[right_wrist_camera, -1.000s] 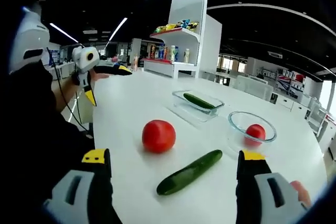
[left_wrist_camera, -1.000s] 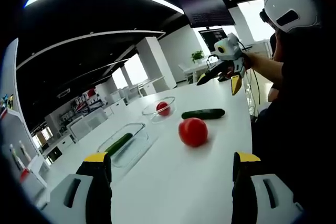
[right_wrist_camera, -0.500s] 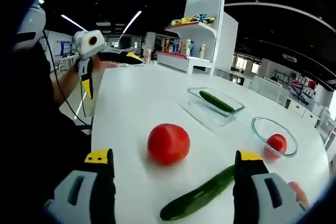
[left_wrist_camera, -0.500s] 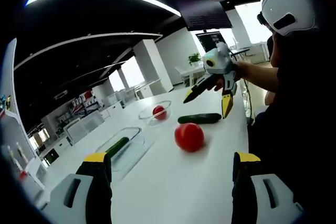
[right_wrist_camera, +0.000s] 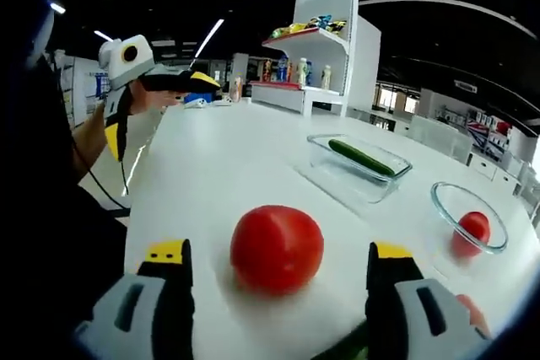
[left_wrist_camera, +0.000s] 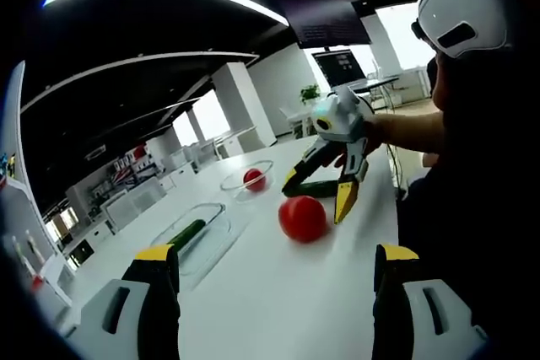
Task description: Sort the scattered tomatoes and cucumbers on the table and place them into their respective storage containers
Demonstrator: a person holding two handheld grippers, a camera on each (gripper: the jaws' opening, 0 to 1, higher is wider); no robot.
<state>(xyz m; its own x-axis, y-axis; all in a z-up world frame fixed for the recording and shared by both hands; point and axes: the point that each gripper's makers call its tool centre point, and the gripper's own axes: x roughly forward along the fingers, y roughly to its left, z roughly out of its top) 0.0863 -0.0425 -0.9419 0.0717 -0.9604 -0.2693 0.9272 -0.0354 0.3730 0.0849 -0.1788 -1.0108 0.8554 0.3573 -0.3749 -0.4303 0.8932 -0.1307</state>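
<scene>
A loose red tomato (right_wrist_camera: 277, 248) lies on the white table (right_wrist_camera: 219, 158), between the spread jaws of my right gripper (right_wrist_camera: 277, 252), which is open. The same tomato (left_wrist_camera: 302, 218) appears in the left gripper view with the right gripper (left_wrist_camera: 317, 193) lowered over it. A loose cucumber (left_wrist_camera: 310, 189) lies just behind it; its end (right_wrist_camera: 346, 347) peeks in at the bottom of the right gripper view. My left gripper (left_wrist_camera: 274, 288) hovers open and empty over the table, held up in a hand (right_wrist_camera: 156, 111). A round glass bowl (right_wrist_camera: 467, 208) holds a tomato (right_wrist_camera: 474, 227). A rectangular glass container (right_wrist_camera: 359, 166) holds a cucumber (right_wrist_camera: 361, 156).
A white shelf unit (right_wrist_camera: 325, 40) with snacks and bottles stands beyond the table's far end. The person stands along the table's near edge (left_wrist_camera: 396, 208). More white tables and chairs fill the room behind.
My right gripper has come down and forward to the loose tomato, which now sits between its jaws. The loose cucumber has slipped toward the bottom of its view. The left gripper has hardly moved.
</scene>
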